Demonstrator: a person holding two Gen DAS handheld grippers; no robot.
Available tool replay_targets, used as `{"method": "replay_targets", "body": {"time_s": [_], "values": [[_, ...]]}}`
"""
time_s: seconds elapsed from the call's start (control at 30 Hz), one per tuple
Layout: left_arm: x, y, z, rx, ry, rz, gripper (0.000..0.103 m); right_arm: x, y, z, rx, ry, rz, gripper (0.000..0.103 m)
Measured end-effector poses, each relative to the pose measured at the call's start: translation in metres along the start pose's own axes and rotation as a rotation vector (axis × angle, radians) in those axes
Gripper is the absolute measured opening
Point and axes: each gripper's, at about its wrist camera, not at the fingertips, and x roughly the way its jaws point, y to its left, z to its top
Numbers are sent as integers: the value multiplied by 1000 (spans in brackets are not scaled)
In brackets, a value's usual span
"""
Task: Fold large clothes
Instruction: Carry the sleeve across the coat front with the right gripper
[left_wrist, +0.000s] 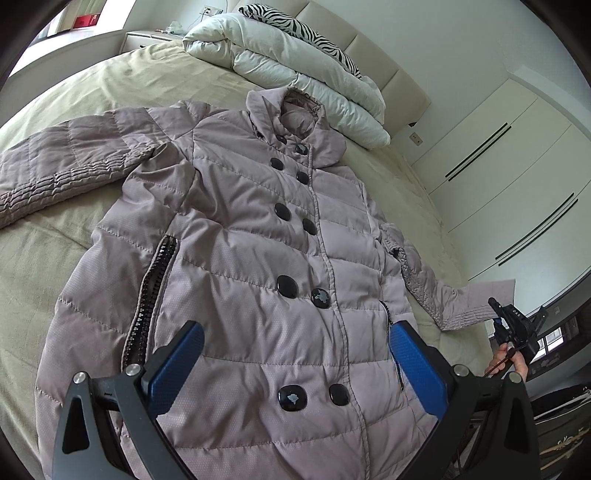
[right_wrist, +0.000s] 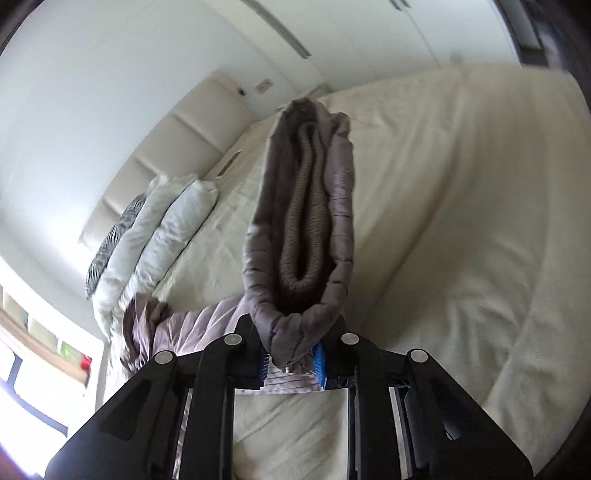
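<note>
While left tongs (left_wrist: 295, 354) hover open over the coat (left_wrist: 258, 258), right tongs (right_wrist: 291, 360) clamp its cuff (right_wrist: 303, 229).

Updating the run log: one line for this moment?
coat: flat on bed | right gripper: shut on sleeve cuff | left gripper: open

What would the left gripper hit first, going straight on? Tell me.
Most likely the coat: the open left gripper points down at its buttoned front, between the lowest buttons, though depth is hard to judge.
</note>
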Motion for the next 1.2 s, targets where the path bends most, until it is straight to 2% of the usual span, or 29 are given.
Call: {"method": "replay_targets", "body": {"time_s": [0.07,0.2,0.27,0.33,0.47,0.53,0.6,0.63,0.7,0.73,0.77,0.93,1.1,1.2], "values": [[-7,8,3,-18,-16,-8,103,3,62,-7,-183,12,26,18],[-20,26,7,-49,-45,-15,103,13,178,-61,-526,70,85,18],[-25,35,9,-68,-54,-22,103,23,220,-93,-641,107,122,18],[-29,44,10,-81,-58,-33,103,33,254,-133,-727,153,147,17],[-29,58,12,-112,-54,-61,103,60,292,-193,-820,248,164,17],[-23,63,14,-129,-40,-80,103,46,306,-248,-849,310,165,17],[-14,64,16,-143,-18,-103,103,62,308,-274,-853,370,171,19],[-8,64,18,-149,-5,-113,103,65,306,-280,-854,390,181,28],[3,62,20,-157,16,-135,103,72,304,-296,-843,450,212,60],[9,59,22,-160,26,-147,103,72,303,-304,-844,475,240,80],[15,57,23,-163,35,-156,103,81,306,-323,-853,480,254,87],[54,40,34,-176,103,-207,103,65,284,-329,-783,478,275,87],[105,16,42,-178,200,-215,100,37,234,-289,-542,493,356,87],[130,3,44,-158,246,-181,91,25,208,-267,-452,466,366,87]]}}
